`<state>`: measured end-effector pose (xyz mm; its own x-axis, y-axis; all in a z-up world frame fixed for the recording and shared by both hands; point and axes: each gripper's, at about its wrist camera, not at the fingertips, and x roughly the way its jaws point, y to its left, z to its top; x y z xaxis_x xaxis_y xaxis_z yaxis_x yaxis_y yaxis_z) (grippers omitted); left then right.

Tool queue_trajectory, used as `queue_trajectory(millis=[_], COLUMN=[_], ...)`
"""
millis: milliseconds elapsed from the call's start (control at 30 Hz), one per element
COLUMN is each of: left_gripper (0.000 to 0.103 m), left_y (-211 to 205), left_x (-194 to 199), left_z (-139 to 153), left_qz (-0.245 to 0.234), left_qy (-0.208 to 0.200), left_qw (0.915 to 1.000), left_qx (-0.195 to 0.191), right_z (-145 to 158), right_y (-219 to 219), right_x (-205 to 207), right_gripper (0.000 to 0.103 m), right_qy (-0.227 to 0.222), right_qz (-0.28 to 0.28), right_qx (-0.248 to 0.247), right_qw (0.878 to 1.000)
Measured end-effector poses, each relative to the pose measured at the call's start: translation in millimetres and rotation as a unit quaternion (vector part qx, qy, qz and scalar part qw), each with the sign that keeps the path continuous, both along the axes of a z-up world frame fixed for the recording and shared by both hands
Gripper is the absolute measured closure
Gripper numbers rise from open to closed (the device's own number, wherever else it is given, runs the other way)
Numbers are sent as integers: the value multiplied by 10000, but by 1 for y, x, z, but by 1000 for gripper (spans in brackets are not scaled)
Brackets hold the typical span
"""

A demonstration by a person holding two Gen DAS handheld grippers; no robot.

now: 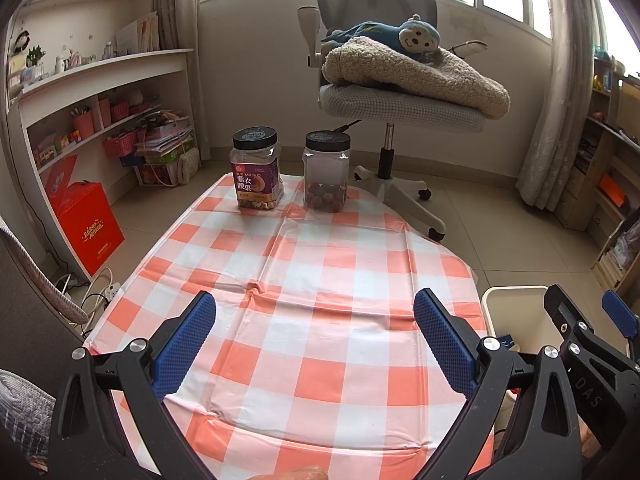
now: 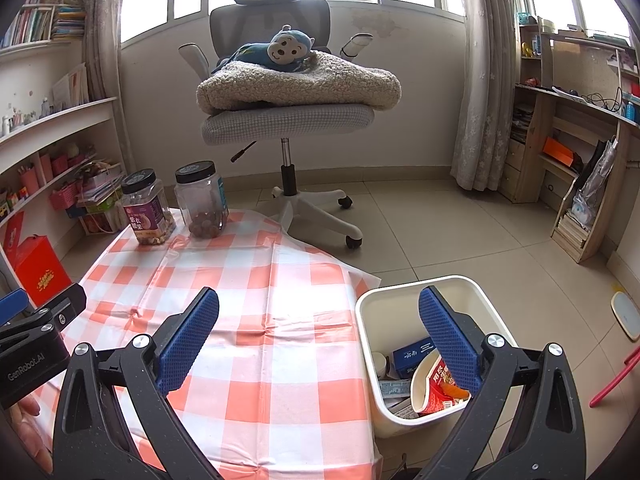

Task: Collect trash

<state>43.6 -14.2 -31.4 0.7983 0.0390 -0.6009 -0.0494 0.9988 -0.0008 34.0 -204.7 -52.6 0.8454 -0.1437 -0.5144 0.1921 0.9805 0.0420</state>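
A cream waste bin (image 2: 486, 300) stands on the floor at the table's right edge; its rim also shows in the left wrist view (image 1: 516, 292). Inside it lie a red noodle cup (image 2: 434, 386), a blue box (image 2: 412, 356) and other wrappers. My right gripper (image 2: 320, 344) is open and empty, its right finger above the bin, its left finger over the checked tablecloth (image 2: 248, 312). My left gripper (image 1: 316, 344) is open and empty above the tablecloth (image 1: 312, 264). The right gripper's body (image 1: 580, 332) shows at the left view's right edge.
Two black-lidded jars, one of nuts (image 1: 256, 172) and one of brown fruit (image 1: 326, 172), stand at the table's far edge. An office chair (image 2: 288, 116) with a blanket and toy monkey stands beyond. Shelves line both walls; a red box (image 1: 88, 228) sits left.
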Motion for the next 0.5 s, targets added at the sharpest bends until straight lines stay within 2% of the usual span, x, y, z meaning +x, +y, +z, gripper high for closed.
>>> queue_trajectory(millis=[500], left_gripper=[7], left_y=[1], left_x=[-1], left_z=[-1], left_qz=[20], left_qy=[-15], left_qw=[10000], left_qx=[2], right_z=[-4], right_y=[-2], right_x=[0], right_gripper=[7], right_qy=[60], right_qz=[83], right_qx=[29], right_qw=[9999])
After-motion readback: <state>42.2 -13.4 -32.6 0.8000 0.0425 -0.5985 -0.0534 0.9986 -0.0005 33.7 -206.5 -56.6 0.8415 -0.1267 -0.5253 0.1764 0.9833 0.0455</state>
